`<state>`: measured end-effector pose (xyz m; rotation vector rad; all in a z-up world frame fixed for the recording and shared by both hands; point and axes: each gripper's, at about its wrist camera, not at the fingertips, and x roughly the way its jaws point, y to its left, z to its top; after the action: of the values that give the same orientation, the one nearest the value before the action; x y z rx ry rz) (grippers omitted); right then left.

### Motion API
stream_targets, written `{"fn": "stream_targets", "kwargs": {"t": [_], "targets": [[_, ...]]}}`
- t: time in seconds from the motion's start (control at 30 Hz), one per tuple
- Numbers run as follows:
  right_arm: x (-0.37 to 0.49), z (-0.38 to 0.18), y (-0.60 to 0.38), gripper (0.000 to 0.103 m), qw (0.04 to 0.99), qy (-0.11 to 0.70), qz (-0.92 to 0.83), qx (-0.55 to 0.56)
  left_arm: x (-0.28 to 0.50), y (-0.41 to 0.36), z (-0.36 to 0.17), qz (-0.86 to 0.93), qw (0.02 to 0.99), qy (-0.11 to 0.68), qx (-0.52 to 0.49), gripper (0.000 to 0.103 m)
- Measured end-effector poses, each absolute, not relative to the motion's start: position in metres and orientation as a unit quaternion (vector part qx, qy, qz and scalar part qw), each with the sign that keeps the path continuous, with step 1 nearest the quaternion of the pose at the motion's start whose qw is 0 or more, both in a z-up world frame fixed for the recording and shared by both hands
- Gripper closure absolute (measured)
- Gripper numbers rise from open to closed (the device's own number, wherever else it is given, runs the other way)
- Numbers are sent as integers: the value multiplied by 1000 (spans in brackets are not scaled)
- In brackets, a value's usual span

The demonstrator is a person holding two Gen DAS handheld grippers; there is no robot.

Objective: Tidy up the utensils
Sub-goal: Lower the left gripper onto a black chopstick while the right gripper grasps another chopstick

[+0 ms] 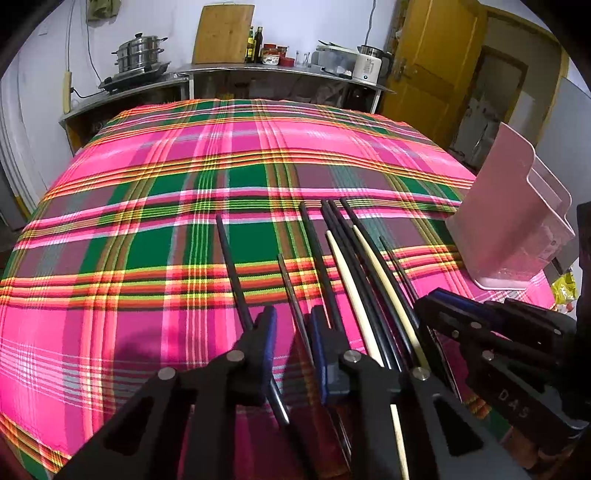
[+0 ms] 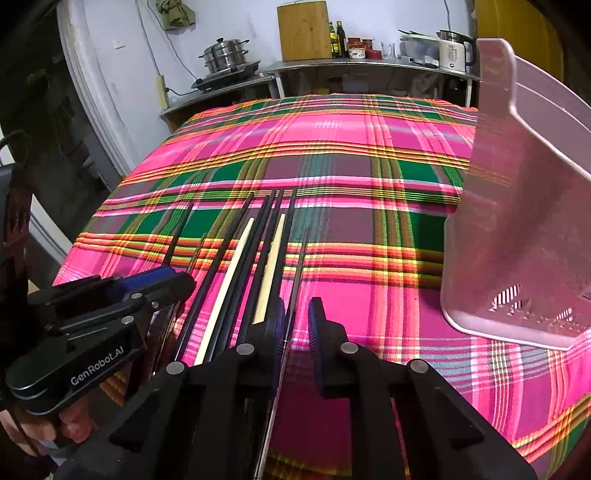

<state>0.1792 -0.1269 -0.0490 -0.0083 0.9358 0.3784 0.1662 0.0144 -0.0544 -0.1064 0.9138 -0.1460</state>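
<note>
lying in a loose row on the plaid tablecloth, the chopsticks run lengthwise away from both pairs of tongs, mostly black with two pale ones mixed in.

the left tongs sit low over the near end of the row, fingers spread. one dark chopstick runs into the gap between their blue pads, and a single black chopstick passes by the outer side of their left finger; whether either pad touches a stick cannot be told. the main bundle lies just to the right of these tongs.

the right tongs are also spread, with a thin dark chopstick lying in the gap between the fingers, not visibly pinched. the bundle lies just to their left, its nearest pale stick touching or passing under the left finger.

the two tongs are side by side, the bundle between them. a pink plastic utensil holder stands upright on the surface to the right of the right tongs, ahead of them and apart from the chopsticks. its base shows slotted drain holes, and it has tiered compartments.

beyond the surface, far ahead of both tongs, a steel counter carries a steamer pot, a wooden cutting board, bottles and a kettle.
</note>
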Motion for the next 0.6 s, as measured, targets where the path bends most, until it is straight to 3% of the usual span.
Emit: {"fn": "stream_targets", "kwargs": {"t": [0.43, 0.47, 0.6], "targets": [[204, -48, -113, 91, 865, 472, 171, -15, 177, 13, -52, -63, 889, 452, -26, 94], [205, -48, -113, 96, 865, 472, 170, -16, 177, 13, -52, -64, 889, 452, -29, 95], [207, -47, -115, 97, 863, 474, 175, -10, 178, 17, -51, -68, 888, 454, -40, 96]]}}
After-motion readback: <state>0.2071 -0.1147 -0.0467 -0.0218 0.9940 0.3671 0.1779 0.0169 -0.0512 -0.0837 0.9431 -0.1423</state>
